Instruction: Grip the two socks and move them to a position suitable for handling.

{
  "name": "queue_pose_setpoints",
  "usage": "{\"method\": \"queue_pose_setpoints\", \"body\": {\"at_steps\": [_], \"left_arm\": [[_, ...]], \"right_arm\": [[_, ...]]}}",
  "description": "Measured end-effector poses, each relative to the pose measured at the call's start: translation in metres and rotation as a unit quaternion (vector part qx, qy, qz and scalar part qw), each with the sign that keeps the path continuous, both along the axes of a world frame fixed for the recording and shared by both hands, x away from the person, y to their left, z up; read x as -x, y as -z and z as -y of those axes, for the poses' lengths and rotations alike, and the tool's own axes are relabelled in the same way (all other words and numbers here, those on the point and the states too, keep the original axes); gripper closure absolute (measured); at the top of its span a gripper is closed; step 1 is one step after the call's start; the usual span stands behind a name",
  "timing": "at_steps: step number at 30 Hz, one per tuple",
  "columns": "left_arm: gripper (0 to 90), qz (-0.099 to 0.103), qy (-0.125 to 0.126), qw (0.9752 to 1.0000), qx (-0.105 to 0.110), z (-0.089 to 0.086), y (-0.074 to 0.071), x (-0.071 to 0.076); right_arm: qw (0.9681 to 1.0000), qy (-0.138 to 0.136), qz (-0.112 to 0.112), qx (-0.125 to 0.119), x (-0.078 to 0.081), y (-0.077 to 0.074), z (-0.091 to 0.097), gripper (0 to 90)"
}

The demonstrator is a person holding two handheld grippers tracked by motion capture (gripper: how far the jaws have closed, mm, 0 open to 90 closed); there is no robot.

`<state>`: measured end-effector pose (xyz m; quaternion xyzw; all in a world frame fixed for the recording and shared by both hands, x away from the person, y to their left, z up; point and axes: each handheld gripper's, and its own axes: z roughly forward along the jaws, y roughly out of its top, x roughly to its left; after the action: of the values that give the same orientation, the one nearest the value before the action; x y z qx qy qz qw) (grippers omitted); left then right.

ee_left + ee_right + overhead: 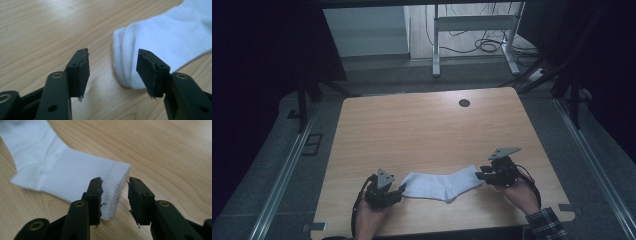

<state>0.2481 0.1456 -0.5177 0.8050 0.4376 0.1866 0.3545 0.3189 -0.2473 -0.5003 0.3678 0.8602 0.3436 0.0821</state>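
Two black grippers are resting low in the high frame: my left gripper (401, 189) and right gripper (478, 175), each standing with jaws parted wide, gripping nothing. One white sock (441, 184) is lying flat between them on the wooden table (422, 125), toe by my left, ribbed cuff (115, 187) by my right. Both hands are reaching up from the bottom edge.

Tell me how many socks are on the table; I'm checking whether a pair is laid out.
1. A single white sock lies flat near the table's front edge, between the left gripper at its toe and the right gripper at its cuff. A second beneath can't be ruled out.
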Motion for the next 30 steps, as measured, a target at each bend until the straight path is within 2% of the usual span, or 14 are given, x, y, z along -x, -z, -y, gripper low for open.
{"method": "queue_pose_setpoints", "body": {"at_steps": [3, 4, 7, 9, 10, 13, 15, 16, 17, 18, 20, 21, 23, 30], "left_arm": [[43.5, -0.002, -0.002, 1.0000, -0.001, 0.000, 0.001, -0.003], [43.9, -0.009, -0.001, 0.9999, 0.007, 0.000, 0.003, -0.005], [44.6, -0.018, 0.000, 0.9998, 0.007, 0.000, 0.007, -0.008], [48.9, -0.026, 0.001, 0.9997, 0.005, 0.000, 0.010, -0.011], [48.9, -0.030, 0.003, 0.9995, 0.006, 0.000, 0.011, -0.012], [56.9, -0.045, 0.008, 0.9988, 0.018, -0.001, 0.016, -0.016], [60.0, -0.048, 0.011, 0.9986, 0.020, -0.001, 0.017, -0.017], [63.4, -0.052, 0.014, 0.9983, 0.022, -0.001, 0.017, -0.017], [63.4, -0.054, 0.015, 0.9981, 0.025, -0.001, 0.018, -0.018], [68.7, -0.058, 0.019, 0.9976, 0.034, 0.000, 0.019, -0.019], [71.6, -0.061, 0.022, 0.9972, 0.038, 0.000, 0.019, -0.019], [77.3, -0.062, 0.024, 0.9970, 0.040, 0.000, 0.019, -0.019], [80.4, -0.062, 0.026, 0.9969, 0.040, 0.001, 0.019, -0.019], [82.9, -0.056, 0.018, 0.9970, 0.050, 0.000, 0.017, -0.019]], "right_arm": [[1.0000, 0.003, 0.001, -0.001, -0.002, 0.002, -0.002, 60.4], [1.0000, 0.004, -0.002, 0.003, -0.003, 0.005, -0.004, 58.8], [0.9999, 0.005, -0.005, 0.007, -0.005, 0.009, -0.006, 57.8], [0.9999, 0.006, -0.009, 0.011, -0.006, 0.012, -0.007, 56.8], [0.9999, 0.006, -0.009, 0.010, -0.007, 0.014, -0.007, 56.6], [0.9998, 0.007, -0.019, 0.008, -0.008, 0.019, -0.007, 56.6], [0.9997, 0.006, -0.022, 0.007, -0.007, 0.020, -0.007, 57.2], [0.9997, 0.003, -0.025, 0.003, -0.007, 0.022, -0.008, 61.2], [0.9997, 0.003, -0.025, 0.003, -0.007, 0.022, -0.008, 61.2], [0.9996, 0.001, -0.030, -0.003, -0.007, 0.022, -0.008, 67.1], [0.9994, 0.000, -0.033, -0.005, -0.007, 0.022, -0.008, 69.3], [0.9993, 0.000, -0.036, -0.005, -0.006, 0.021, -0.009, 74.6], [0.9993, -0.001, -0.037, -0.005, -0.006, 0.021, -0.009, 75.7], [0.9995, 0.002, -0.031, 0.005, -0.003, 0.017, -0.012, 80.2]]}}
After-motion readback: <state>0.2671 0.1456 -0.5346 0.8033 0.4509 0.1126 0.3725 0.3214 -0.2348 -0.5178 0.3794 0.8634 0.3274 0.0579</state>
